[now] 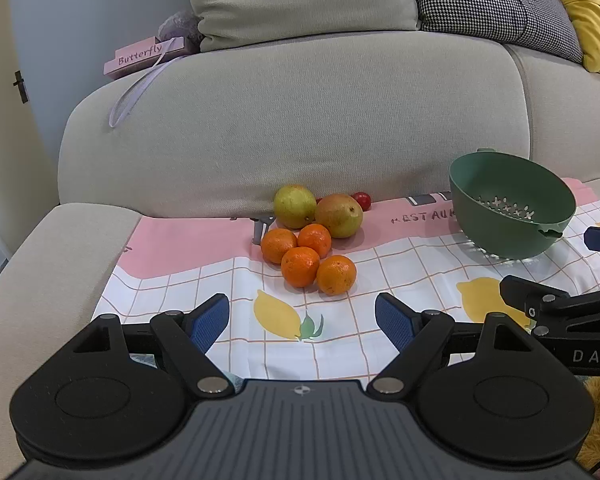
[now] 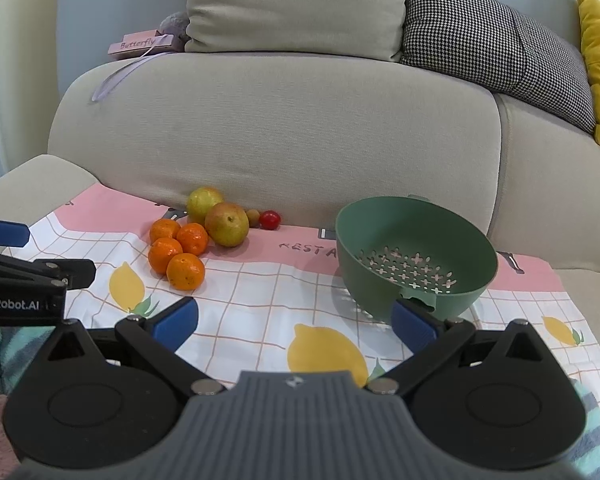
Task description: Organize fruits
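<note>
Several oranges point(image 1: 309, 258) point(image 2: 178, 250) lie clustered on a patterned cloth point(image 1: 340, 320) point(image 2: 260, 304) spread over a sofa seat. Behind them rest two yellow-green pears point(image 1: 318, 212) point(image 2: 216, 216), a small red fruit point(image 1: 363, 200) point(image 2: 269, 220) and a small brownish fruit point(image 2: 253, 216). A green colander bowl point(image 1: 510, 204) point(image 2: 414, 256) sits tilted to the right, nothing in it. My left gripper point(image 1: 302, 320) is open, just short of the oranges. My right gripper point(image 2: 294, 318) is open, its right fingertip near the bowl's front rim.
The sofa backrest point(image 1: 300, 120) rises right behind the fruit, the armrest point(image 1: 52, 260) is at left. Cushions, grey, houndstooth point(image 2: 488, 36) and yellow, sit on top. A pink "Butterfly" box point(image 1: 144, 56) rests on the backrest. Fluffy blankets lie at the near edge.
</note>
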{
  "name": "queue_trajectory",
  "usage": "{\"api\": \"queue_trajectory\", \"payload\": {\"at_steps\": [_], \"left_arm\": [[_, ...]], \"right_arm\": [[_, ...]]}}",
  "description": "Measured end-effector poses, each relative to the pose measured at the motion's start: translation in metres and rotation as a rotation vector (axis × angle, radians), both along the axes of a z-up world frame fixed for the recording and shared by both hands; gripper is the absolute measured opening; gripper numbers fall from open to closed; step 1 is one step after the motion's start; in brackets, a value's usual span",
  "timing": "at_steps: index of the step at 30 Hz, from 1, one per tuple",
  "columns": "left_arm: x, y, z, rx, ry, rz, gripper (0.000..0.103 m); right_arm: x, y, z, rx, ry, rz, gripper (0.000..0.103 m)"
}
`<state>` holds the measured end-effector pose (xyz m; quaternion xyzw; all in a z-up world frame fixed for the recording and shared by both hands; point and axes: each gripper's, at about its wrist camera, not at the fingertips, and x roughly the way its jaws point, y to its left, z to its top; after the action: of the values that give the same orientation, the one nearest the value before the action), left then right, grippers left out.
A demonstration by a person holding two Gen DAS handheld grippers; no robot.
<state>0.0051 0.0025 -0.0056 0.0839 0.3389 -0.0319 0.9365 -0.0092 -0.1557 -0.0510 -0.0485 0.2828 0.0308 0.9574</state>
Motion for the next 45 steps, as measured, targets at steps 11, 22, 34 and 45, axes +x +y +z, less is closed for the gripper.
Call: {"api": "queue_trajectory", "payload": {"at_steps": [11, 22, 34, 45], "left_arm": [[-0.0028, 0.0012, 0.0009, 0.004, -0.002, -0.003, 0.097], [-0.0030, 0.0007, 0.0007, 0.004, -0.003, -0.003, 0.097], [-0.0030, 0.0004, 0.0008, 0.005, -0.003, -0.003, 0.097], [-0.0024, 0.0034, 0.0026, -0.028, 0.001, -0.022, 0.096]], "right_arm": [[0.0009, -0.0017, -0.0001, 0.012, 0.010, -0.020, 0.099], [0.0008, -0.0013, -0.0011, 0.012, 0.011, -0.020, 0.099], [0.0020, -0.0011, -0.0036, 0.011, 0.016, -0.022, 0.099], [0.0050, 0.0030, -0.0071, 0.015, 0.045, 0.013, 0.099]]}}
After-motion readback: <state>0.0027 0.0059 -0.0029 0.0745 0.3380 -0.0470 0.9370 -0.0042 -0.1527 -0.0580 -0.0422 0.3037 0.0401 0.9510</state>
